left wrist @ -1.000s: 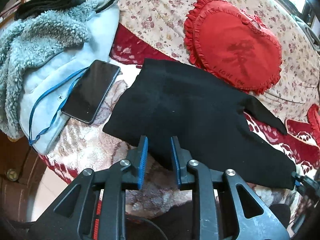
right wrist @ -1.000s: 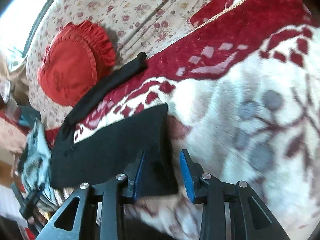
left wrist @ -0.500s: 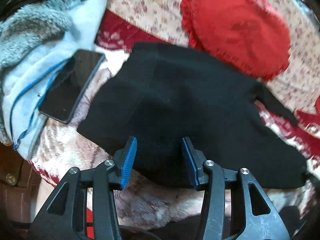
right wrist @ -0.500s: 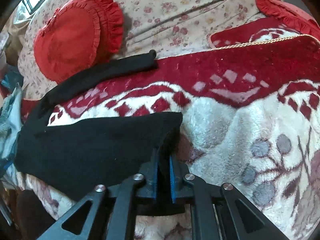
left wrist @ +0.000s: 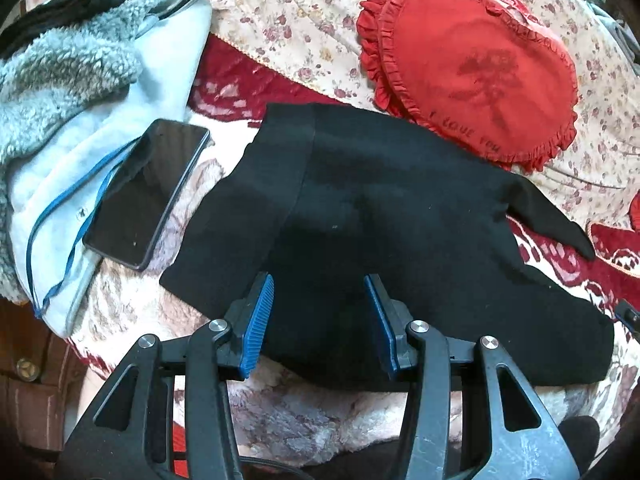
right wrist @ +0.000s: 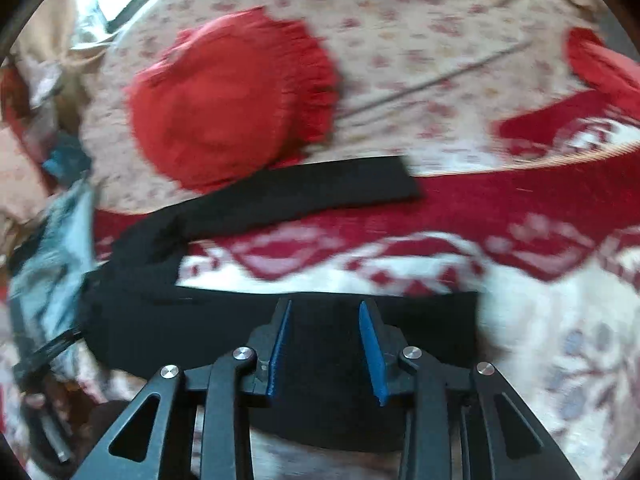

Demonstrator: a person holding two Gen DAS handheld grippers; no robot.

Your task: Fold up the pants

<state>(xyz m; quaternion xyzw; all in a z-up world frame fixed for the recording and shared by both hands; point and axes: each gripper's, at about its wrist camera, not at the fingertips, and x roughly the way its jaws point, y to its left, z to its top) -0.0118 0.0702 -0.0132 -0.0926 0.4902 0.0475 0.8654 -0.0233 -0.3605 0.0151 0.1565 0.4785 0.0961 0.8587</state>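
Two wrist-mounted fisheye views, each looking forward and steeply down along its own gripper's two fingers onto a bed.

The left wrist view looks from the near edge over the left gripper [left wrist: 319, 320], close above the black pants [left wrist: 400, 220], with a phone [left wrist: 146, 192] and fleece jacket [left wrist: 80, 80] at its left. The right wrist view, motion-blurred, looks over the right gripper [right wrist: 325, 346] from close above the same garment. Both views share the pants [right wrist: 200, 328], the red heart cushion [left wrist: 476, 76] [right wrist: 224, 108], the floral sheet [left wrist: 288, 20] [right wrist: 420, 40] and the patterned blanket [left wrist: 568, 264] [right wrist: 520, 300].
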